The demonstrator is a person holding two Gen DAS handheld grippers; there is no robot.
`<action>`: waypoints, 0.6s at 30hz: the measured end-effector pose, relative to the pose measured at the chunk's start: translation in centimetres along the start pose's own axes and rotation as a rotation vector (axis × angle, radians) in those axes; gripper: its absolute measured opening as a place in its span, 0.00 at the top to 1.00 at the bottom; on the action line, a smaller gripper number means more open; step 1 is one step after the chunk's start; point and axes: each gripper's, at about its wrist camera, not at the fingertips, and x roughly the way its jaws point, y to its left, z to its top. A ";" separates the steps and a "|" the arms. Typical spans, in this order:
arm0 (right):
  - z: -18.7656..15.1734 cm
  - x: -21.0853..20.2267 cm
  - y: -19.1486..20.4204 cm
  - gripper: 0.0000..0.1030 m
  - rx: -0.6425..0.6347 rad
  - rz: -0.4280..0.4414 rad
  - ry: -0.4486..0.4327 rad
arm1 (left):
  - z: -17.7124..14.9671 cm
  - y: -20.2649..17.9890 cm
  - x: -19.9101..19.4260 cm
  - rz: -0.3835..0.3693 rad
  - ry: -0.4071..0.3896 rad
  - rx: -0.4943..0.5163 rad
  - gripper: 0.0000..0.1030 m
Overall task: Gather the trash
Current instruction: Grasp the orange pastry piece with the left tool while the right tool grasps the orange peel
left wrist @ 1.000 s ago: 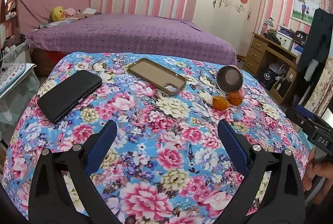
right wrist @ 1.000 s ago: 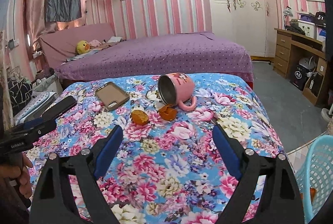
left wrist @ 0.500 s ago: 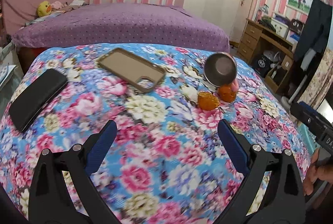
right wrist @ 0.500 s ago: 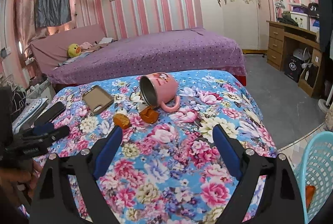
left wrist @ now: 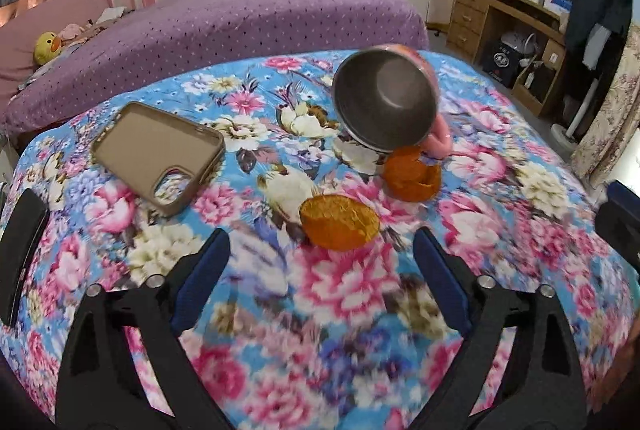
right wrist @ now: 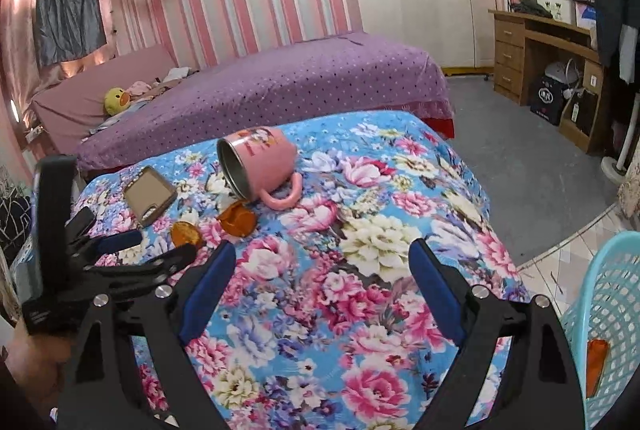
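Floral tablecloth [left wrist: 248,102]: blue with pink and white blooms, covers the whole work surface.

Laundry-style basket [right wrist: 608,294], turquoise plastic mesh: stands on the floor at the table's right edge; one orange scrap [right wrist: 597,362] inside.

Left gripper [left wrist: 320,262]: jaws wide but closing, nothing between them, poised just short of the nearer peel.

Right gripper [right wrist: 320,270]: jaws apart, empty, above bare cloth.

Pink mug [left wrist: 386,104]: lying on its side, steel interior facing the left camera.

Tan phone case [left wrist: 158,150]: flat, left of the mug.

Black phone [left wrist: 20,250]: at the left edge.

Orange peel, two pieces: nearer one [left wrist: 340,222] on the cloth; farther one [left wrist: 412,174] touching the mug's rim.
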 end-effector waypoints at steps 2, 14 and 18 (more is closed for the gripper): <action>0.0 0.2 0.4 0.16 -0.009 0.010 0.007 | 0.3 0.1 1.1 -0.021 0.035 -0.009 0.37; 0.9 6.4 7.4 0.16 -0.121 0.079 0.133 | -1.0 7.0 -8.2 -0.001 -0.114 -0.038 0.73; 1.2 10.1 8.7 0.20 -0.101 0.026 0.202 | -2.3 10.9 -11.2 0.026 -0.181 -0.105 0.73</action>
